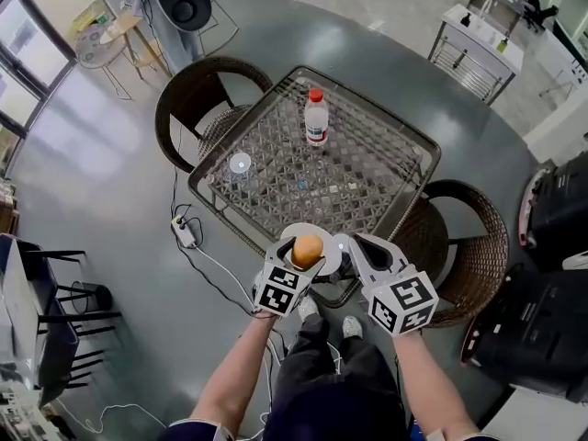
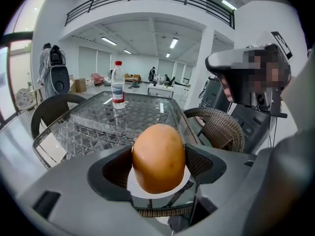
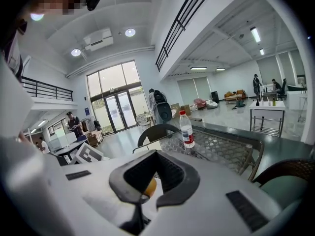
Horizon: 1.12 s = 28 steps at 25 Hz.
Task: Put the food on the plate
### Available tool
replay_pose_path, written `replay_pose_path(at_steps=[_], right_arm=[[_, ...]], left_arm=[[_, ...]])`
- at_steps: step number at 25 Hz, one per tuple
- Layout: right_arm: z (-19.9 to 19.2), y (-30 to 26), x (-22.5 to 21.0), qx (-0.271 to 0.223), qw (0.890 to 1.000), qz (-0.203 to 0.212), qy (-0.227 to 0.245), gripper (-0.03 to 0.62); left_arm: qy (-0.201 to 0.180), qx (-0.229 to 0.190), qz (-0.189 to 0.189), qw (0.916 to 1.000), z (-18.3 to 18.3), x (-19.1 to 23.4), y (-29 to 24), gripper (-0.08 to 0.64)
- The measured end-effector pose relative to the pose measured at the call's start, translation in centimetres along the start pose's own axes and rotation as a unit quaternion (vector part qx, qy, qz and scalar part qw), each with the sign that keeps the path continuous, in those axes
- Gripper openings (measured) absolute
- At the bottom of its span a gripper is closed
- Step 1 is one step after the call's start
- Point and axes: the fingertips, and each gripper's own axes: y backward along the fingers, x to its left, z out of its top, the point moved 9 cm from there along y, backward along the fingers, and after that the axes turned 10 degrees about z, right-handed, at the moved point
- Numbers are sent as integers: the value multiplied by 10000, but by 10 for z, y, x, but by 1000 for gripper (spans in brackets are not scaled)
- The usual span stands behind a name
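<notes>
A brown-orange rounded piece of food (image 1: 308, 249) (image 2: 158, 156) sits between the jaws of my left gripper (image 1: 307, 257) (image 2: 158, 168), which is shut on it. It hangs just over a white plate (image 1: 287, 235) (image 2: 147, 191) at the near corner of the glass table (image 1: 367, 182). My right gripper (image 1: 352, 244) (image 3: 139, 199) reaches the plate's right rim with its jaws closed together, apparently pinching that rim. In the right gripper view the food (image 3: 150, 187) shows through the jaws' loop.
A plastic water bottle (image 1: 316, 118) (image 2: 117, 85) (image 3: 186, 129) with a red cap stands at the table's far side, and a small round lid (image 1: 240, 163) lies at its left. Wicker chairs (image 1: 197, 99) (image 1: 464, 246) flank the table. A power strip (image 1: 184, 232) lies on the floor.
</notes>
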Motion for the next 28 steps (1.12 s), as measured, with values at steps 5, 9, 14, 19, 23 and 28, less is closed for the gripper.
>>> replay_pose_path(at_steps=[5,9,14,19,23,28], right_arm=[[-10,-11,-2,77,9998,-95,-148,5],[-17,-14,-2,162,9995,-169,-221,5],[-20,-13,-6,193,9989,-299,-303,5],[-20,-12,-8,168,9986,-370,-333,5],[-20,-10,-10,166,9983,-413,-366,5],[-21,-7,-12,161,9981,-441,-389,5]], left_arm=[[-193,284,-70,9994,-6,3,-20,344],[-391,524,-74,9978,-8,6,-32,344],[-612,809,-155,9947,-11,4,-44,344],[-983,903,-197,9909,-11,-2,-51,344],[-972,856,-256,9912,-8,-3,-55,344],[-1027,619,-185,9926,-8,-6,-56,345]])
